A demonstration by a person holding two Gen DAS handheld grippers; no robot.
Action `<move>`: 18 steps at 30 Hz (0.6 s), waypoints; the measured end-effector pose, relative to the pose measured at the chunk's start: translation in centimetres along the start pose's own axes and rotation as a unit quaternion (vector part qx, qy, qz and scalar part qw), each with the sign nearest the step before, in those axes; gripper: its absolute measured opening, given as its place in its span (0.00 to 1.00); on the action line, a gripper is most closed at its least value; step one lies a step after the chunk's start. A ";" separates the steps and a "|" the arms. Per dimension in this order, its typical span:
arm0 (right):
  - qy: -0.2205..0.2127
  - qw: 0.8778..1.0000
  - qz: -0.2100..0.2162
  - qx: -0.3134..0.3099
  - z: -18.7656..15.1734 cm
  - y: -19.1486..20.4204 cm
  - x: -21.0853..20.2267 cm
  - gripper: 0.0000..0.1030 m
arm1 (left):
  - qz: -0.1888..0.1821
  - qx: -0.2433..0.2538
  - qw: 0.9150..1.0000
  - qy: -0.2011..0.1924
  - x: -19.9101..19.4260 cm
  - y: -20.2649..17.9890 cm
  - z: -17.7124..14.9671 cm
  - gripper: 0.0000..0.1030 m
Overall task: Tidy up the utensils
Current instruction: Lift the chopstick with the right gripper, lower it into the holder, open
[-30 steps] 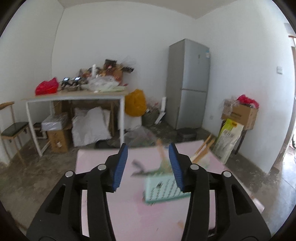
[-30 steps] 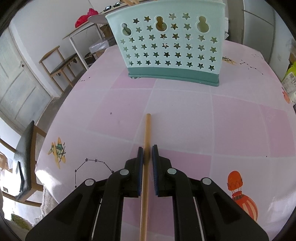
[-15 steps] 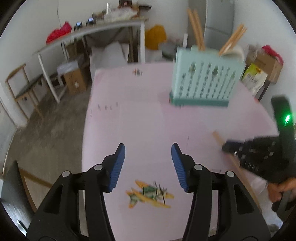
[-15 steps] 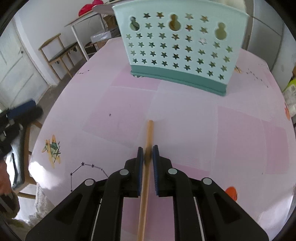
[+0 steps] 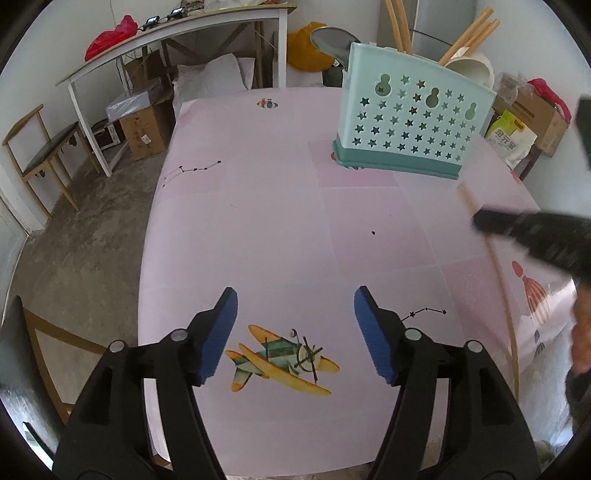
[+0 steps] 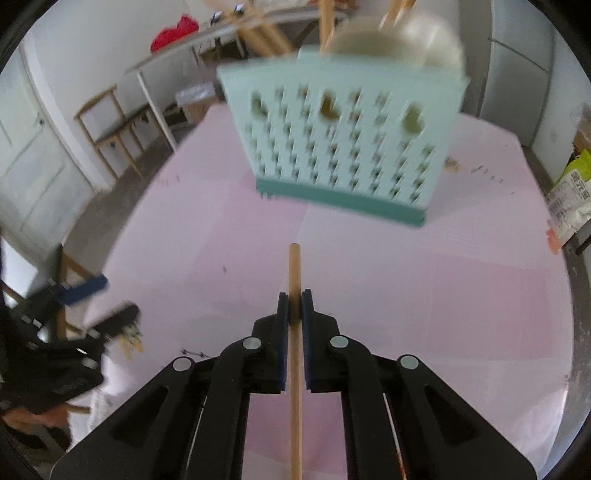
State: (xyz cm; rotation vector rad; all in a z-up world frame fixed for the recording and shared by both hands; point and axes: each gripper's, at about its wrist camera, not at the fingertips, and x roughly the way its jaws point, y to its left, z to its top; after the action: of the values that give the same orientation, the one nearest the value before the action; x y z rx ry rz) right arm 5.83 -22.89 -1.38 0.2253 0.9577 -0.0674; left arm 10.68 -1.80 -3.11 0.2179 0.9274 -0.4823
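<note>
Right gripper point(image 6: 294, 308): we clench a wooden chopstick point(image 6: 294, 280) between its pads, the tip pointing toward the holder.
Left gripper point(image 5: 295, 328): our jaws are opening with nothing between them, above the pink table point(image 5: 280, 229).
Mint star-pierced holder point(image 5: 413, 129): we see it upright on the table beyond the chopstick, with wooden sticks point(image 5: 467, 35) and a pale ladle point(image 5: 471, 68) inside.

Both wrist views face the utensil holder point(image 5: 413, 125) obliquely.
</note>
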 end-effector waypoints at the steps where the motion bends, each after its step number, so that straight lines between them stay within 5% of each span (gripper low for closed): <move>1: -0.014 1.000 0.000 0.003 0.4 -0.2 -1.2 0.07 | -0.001 -0.002 1.000 0.002 0.1 0.1 0.0 0.64; 18: -0.180 0.983 0.005 0.036 4.8 -1.5 -12.8 0.07 | 0.009 -0.002 1.000 0.012 0.2 -0.8 0.5 0.78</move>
State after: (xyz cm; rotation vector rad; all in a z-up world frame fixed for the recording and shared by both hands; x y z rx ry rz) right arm 2.05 -25.98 11.51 0.2741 0.5950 -0.1292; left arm 10.75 -2.79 -2.94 0.2300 0.9497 -0.4618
